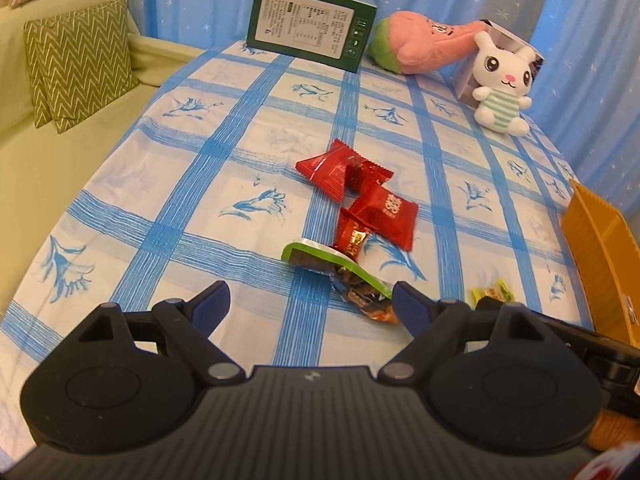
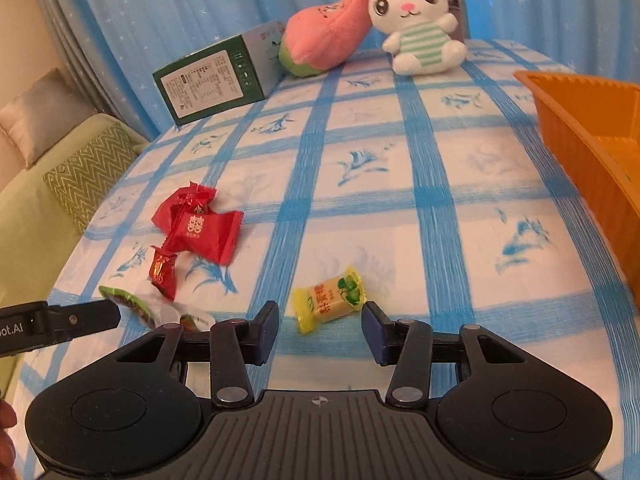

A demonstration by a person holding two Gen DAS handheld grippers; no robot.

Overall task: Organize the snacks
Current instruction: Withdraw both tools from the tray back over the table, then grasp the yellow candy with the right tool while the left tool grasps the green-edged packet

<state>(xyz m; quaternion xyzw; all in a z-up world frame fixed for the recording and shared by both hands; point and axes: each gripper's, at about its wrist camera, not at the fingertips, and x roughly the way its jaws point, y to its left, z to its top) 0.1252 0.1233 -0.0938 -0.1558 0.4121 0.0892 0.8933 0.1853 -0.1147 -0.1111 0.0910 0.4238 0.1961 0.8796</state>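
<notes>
Several red snack packets [image 1: 360, 192] lie in a pile mid-table, also in the right wrist view [image 2: 200, 232]. A green-edged packet [image 1: 336, 264] lies just ahead of my open, empty left gripper [image 1: 310, 304]; it also shows in the right wrist view [image 2: 128, 302]. A yellow candy [image 2: 330, 298] lies just ahead of my open, empty right gripper [image 2: 320, 322], slightly beyond the fingertips; it shows in the left wrist view [image 1: 492, 294]. An orange basket [image 2: 592, 140] stands at the right, also in the left wrist view [image 1: 600, 248].
A green box [image 1: 308, 26], a pink plush [image 1: 420, 42] and a white bunny plush [image 1: 502, 84] stand at the table's far edge on the blue checked cloth [image 1: 240, 152]. A sofa with a zigzag cushion [image 1: 76, 64] is left of the table.
</notes>
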